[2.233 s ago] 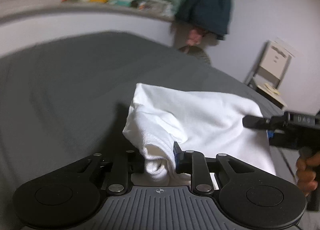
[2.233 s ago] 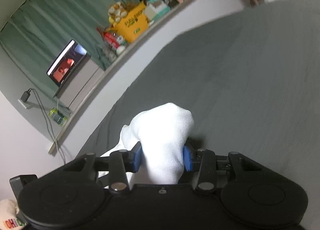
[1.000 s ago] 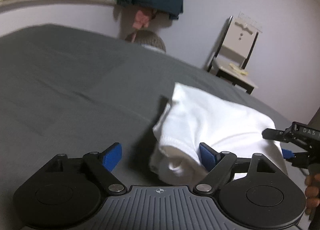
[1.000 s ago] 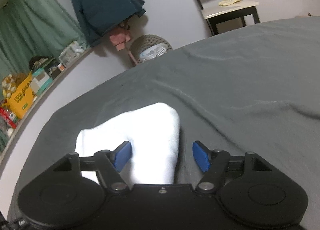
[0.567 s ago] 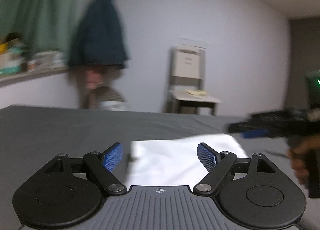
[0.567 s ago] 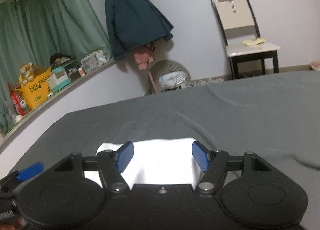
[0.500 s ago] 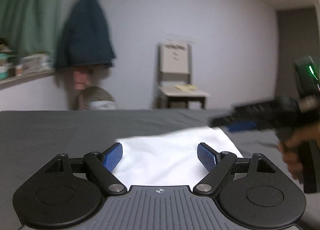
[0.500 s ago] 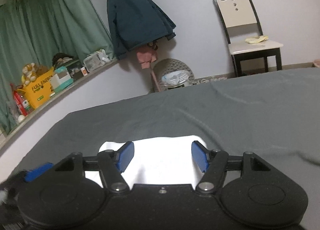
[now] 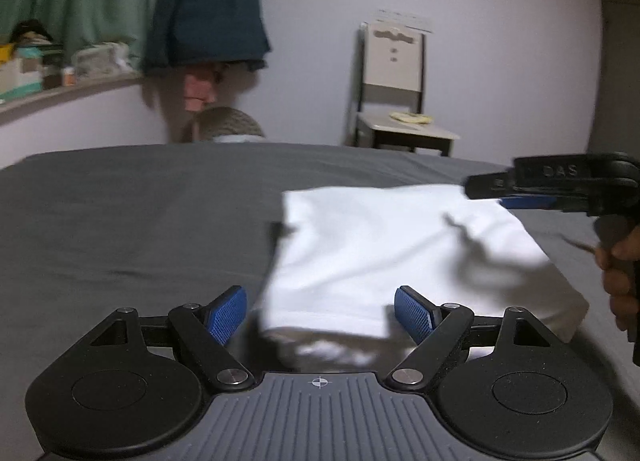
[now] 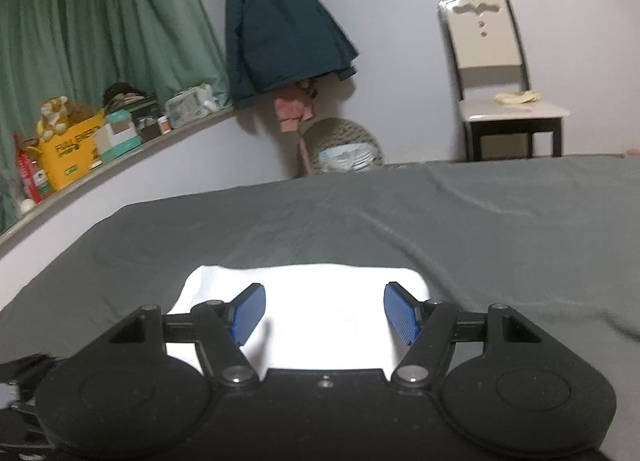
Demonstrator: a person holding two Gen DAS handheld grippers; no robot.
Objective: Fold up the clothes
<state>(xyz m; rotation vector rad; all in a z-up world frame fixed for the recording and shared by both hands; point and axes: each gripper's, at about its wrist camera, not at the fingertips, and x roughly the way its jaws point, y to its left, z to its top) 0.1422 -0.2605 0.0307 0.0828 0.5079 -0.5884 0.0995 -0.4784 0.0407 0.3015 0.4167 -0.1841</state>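
Left gripper (image 9: pixel 320 315) hangs with jaws apart, nothing gripped; the folded white garment (image 9: pixel 400 253) lies just ahead, its near edge blurred and shadowed. Right gripper (image 10: pixel 324 313) is spread too, its body hiding the cloth's near edge.

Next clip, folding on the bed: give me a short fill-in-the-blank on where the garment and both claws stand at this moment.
1. The folded white cotton garment lies on the ____ bedsheet.
2. Both the left claw and the right claw stand ____, gripping nothing.
3. The dark blue hooded jacket hangs on the ____.
4. The cream-backed wooden chair stands ____ the bed.

Missing words: grey; open; wall; beyond
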